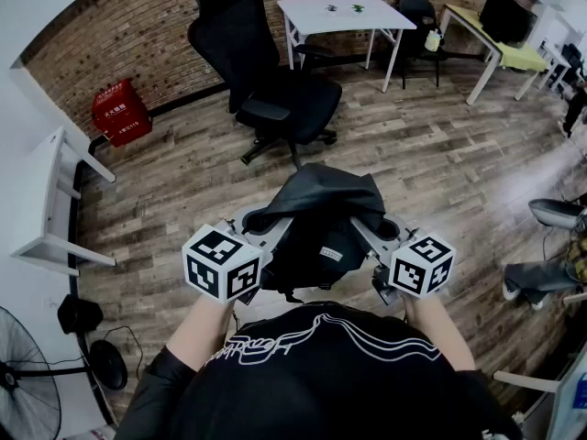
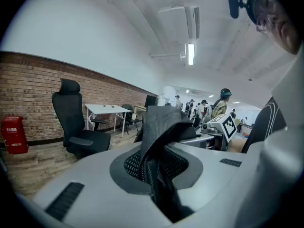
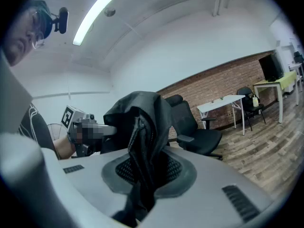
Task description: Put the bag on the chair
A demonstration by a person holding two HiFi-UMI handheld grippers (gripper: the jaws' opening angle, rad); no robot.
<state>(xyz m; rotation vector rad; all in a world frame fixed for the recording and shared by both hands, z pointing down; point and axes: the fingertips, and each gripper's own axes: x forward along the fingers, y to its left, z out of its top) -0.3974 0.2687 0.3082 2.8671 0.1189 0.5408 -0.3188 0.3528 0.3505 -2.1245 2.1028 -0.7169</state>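
Note:
A black bag hangs in the air in front of the person, held between both grippers. My left gripper is shut on a webbed black strap of the bag. My right gripper is shut on a fold of the bag's black fabric. The black office chair stands on the wood floor ahead of the bag and a little left, its seat bare. The chair appears at the left of the left gripper view, and the same chair lies right of the bag in the right gripper view.
A white table stands behind the chair against the brick wall. A red box sits on the floor at the left, a white desk along the left wall, fans at lower left. People are at the right.

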